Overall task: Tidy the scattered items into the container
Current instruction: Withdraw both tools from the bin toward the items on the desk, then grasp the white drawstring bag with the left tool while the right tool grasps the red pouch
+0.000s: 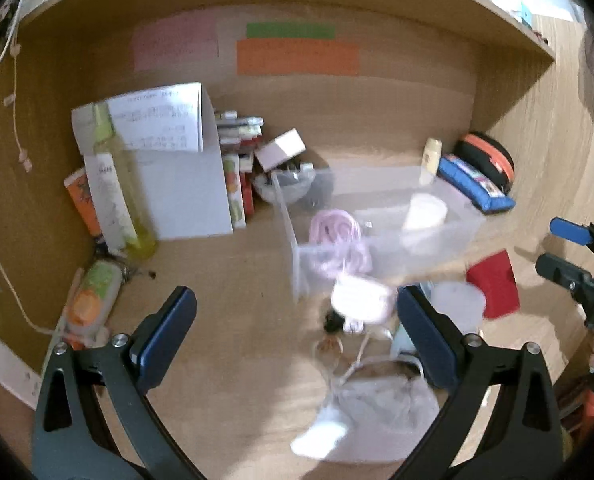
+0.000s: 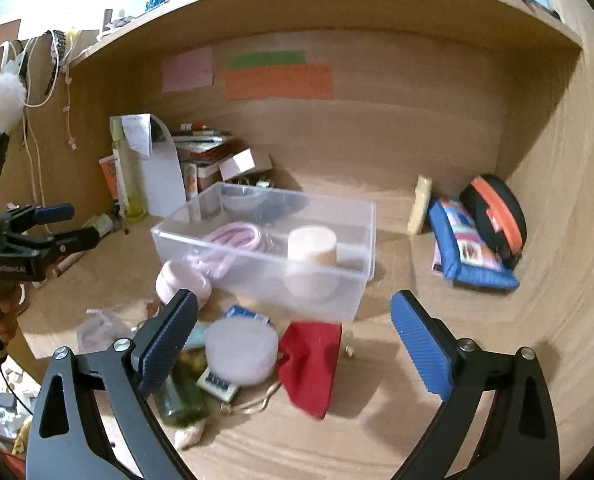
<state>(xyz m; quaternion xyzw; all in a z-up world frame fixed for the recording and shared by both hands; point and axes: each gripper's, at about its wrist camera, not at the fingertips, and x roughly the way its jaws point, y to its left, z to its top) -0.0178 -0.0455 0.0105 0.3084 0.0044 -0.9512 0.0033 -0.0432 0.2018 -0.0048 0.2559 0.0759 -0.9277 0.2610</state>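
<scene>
Clear container holds pink cord, cylinder

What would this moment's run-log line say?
left gripper: open, empty | right gripper: open, empty | clear bin: pink cord, beige jar | red pouch: outside

My clear container shows a pink coiled cable and a cream cylinder. Before it lie a red pouch, a pale pink round lid and a dark green bottle. My gripper pads are textured blue. A blue patchwork pouch leans against a black, orange-striped case.
</scene>
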